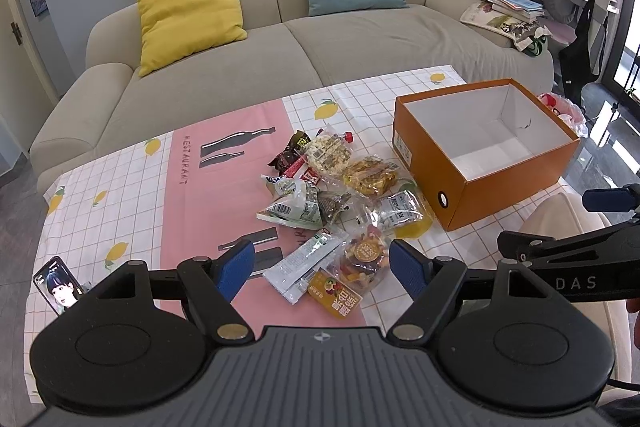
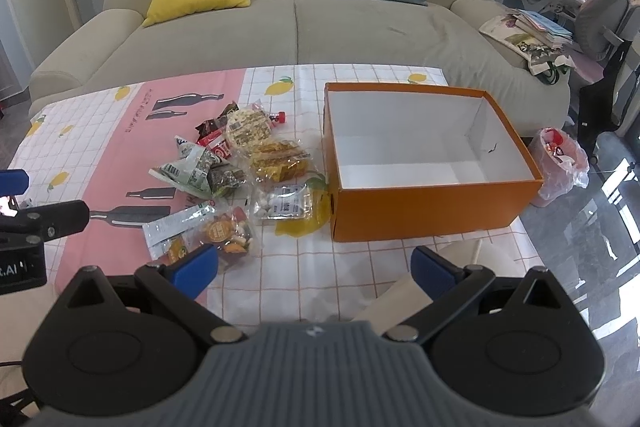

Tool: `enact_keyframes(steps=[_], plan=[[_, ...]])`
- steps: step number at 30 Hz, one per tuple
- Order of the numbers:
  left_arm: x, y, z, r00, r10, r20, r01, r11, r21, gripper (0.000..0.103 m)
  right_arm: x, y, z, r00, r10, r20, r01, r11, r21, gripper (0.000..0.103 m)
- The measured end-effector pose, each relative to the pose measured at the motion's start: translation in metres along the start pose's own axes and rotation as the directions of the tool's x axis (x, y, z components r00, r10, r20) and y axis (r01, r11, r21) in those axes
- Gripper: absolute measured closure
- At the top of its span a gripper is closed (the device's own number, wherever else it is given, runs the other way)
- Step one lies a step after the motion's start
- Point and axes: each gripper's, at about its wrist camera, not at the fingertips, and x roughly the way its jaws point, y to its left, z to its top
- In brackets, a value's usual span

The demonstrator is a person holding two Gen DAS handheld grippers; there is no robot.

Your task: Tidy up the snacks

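A pile of snack packets (image 1: 336,195) (image 2: 240,171) lies on the table's patterned cloth. To its right stands an orange box (image 1: 516,179) (image 2: 432,203), open on top, white inside and with nothing in it. My left gripper (image 1: 322,269) hangs open above the near end of the pile, over a white sachet (image 1: 304,263) and a clear bag of mixed nuts (image 1: 364,259). My right gripper (image 2: 314,273) is open over bare cloth in front of the box, holding nothing. The nut bag (image 2: 232,233) sits just beyond its left finger.
A phone (image 1: 60,285) lies at the table's left near corner. A beige sofa (image 1: 280,59) with yellow and blue cushions runs behind the table. A pink bin with a plastic liner (image 2: 560,163) stands on the floor right of the box. The right gripper's arm (image 1: 568,247) reaches in from the right.
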Motion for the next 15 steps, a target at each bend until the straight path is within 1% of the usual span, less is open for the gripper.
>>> enact_keyframes(steps=[15], plan=[[-0.0002, 0.0014, 0.0006, 1.000, 0.000, -0.001, 0.000, 1.000, -0.002, 0.013, -0.0008, 0.0006, 0.0003, 1.000, -0.005, 0.006, 0.005, 1.000, -0.005, 0.003]])
